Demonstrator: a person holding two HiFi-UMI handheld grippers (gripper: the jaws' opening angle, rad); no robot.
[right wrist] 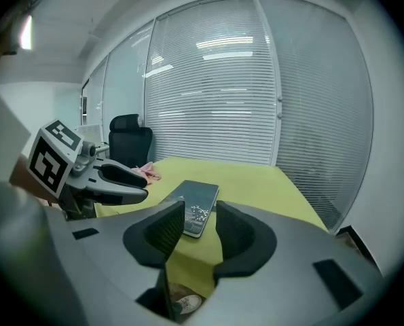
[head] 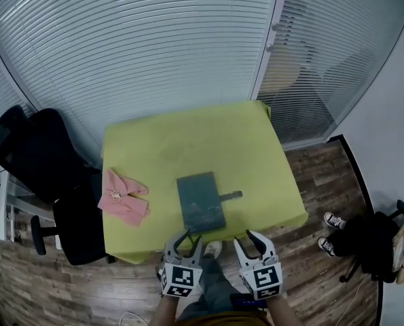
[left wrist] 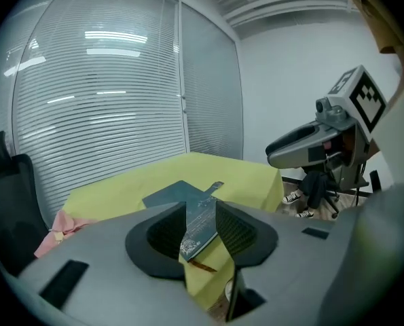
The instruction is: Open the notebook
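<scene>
Head view, left to right: a black office chair [head: 32,161] sits at the left edge of the frame, then comes the yellow-green table [head: 256,134] filling the middle. On the table's left side there's a crumpled pink cloth [head: 123,197], and just right of that, a bit below centre frame, the notebook [head: 200,201]. It's lying flat with its dark cover shut, set back a little from the near edge, and a little strap [head: 231,195] pokes out from its right side onto the table. Down at the bottom of the frame the left gripper [head: 191,240] and the right gripper [head: 252,244] hang side by side off the near edge of the table, both pointing at the book. Each gripper's own view shows its jaws standing partly apart with nothing between them, just the notebook visible through the gap further off. Handling-wise, my guess is it's thin and light, so it'll probably slide on the tablecloth if you only push at it. The cover looks stiff and catches some shine in the right gripper view, so it could be a bit slippery. I'd go for the cover's right edge near that strap, which may be a closure that has to come free, and pin the left side of the book down with the other gripper so the whole thing doesn't lift.
</scene>
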